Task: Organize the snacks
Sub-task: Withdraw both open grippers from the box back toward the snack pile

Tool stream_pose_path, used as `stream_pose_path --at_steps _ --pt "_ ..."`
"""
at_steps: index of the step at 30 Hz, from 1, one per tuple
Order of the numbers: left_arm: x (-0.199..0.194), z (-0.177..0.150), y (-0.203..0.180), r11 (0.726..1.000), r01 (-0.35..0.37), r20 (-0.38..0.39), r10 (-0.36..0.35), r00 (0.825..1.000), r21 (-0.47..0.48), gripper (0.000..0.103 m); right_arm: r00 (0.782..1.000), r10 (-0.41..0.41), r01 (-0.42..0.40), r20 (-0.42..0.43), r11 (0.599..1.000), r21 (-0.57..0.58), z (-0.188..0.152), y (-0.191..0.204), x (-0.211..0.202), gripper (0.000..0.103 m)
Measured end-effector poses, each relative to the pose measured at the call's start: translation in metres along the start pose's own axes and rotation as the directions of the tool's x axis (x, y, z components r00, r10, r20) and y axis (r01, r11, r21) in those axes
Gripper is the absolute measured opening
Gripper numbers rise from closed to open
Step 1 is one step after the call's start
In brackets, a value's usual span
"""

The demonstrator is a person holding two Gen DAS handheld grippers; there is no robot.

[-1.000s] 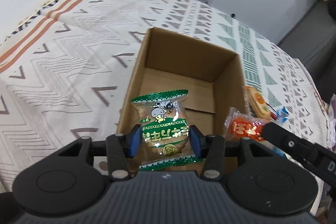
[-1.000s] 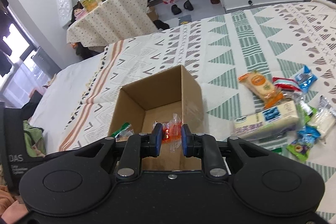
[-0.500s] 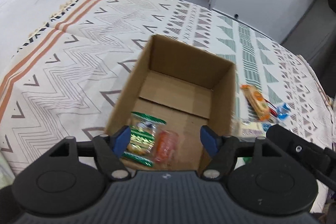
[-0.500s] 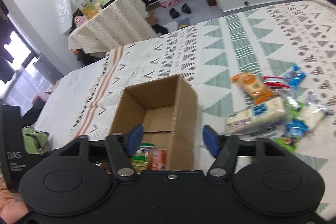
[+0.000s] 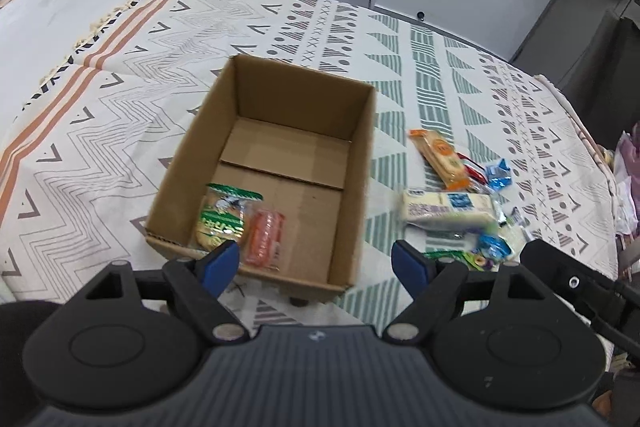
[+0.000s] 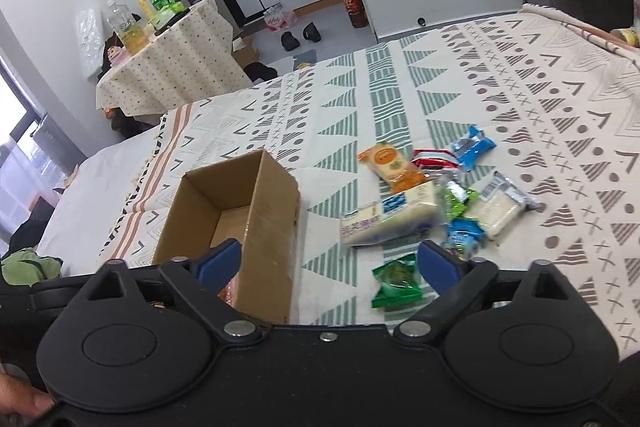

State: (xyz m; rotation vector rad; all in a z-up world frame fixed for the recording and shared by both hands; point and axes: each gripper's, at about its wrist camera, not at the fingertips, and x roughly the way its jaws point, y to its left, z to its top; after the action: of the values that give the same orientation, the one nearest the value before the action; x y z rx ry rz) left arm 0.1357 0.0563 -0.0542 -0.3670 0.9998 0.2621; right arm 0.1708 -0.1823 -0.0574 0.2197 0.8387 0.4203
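An open cardboard box (image 5: pixel 362 147) (image 6: pixel 272 223) sits on the patterned bedspread. Inside it, at the near left, lie a green snack packet (image 5: pixel 222 217) and an orange snack packet (image 5: pixel 265 237). My left gripper (image 5: pixel 316 265) hovers over the box's near edge; its jaws are opening with nothing between them. My right gripper (image 6: pixel 328 265) is above the box's right wall, jaws opening and empty. To the right of the box lies a pile of snacks: a long white packet (image 5: pixel 448 209) (image 6: pixel 390 219), an orange cracker pack (image 5: pixel 440 157) (image 6: pixel 390 165), blue packets (image 6: pixel 474 145) and a green packet (image 6: pixel 398 283).
The bedspread (image 5: pixel 120 115) stretches left and beyond the box. A cloth-covered table with bottles (image 6: pixel 168 55) stands behind the bed, with shoes (image 6: pixel 298 37) on the floor. A person's fingers (image 6: pixel 20 399) show at the lower left in the right wrist view.
Both grippers opened and let go of their packets, which dropped into the box. Both grippers then pulled back and rose, so the box looks smaller and the snack pile has come into the left wrist view.
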Motion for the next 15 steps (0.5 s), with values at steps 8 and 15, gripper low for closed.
stream_pose_path --at_steps 8,15 --pt "-0.020 -0.012 -0.021 0.999 -0.016 0.055 0.014 0.998 0.038 0.100 0.999 -0.030 0.030 0.046 1.000 -0.005 -0.003 -0.018 -0.024 0.103" --pt "-0.032 -0.020 -0.039 0.997 0.012 0.091 -0.019 0.996 0.072 0.103 0.994 -0.065 0.065 0.088 0.998 0.004 -0.006 -0.038 -0.041 0.103"
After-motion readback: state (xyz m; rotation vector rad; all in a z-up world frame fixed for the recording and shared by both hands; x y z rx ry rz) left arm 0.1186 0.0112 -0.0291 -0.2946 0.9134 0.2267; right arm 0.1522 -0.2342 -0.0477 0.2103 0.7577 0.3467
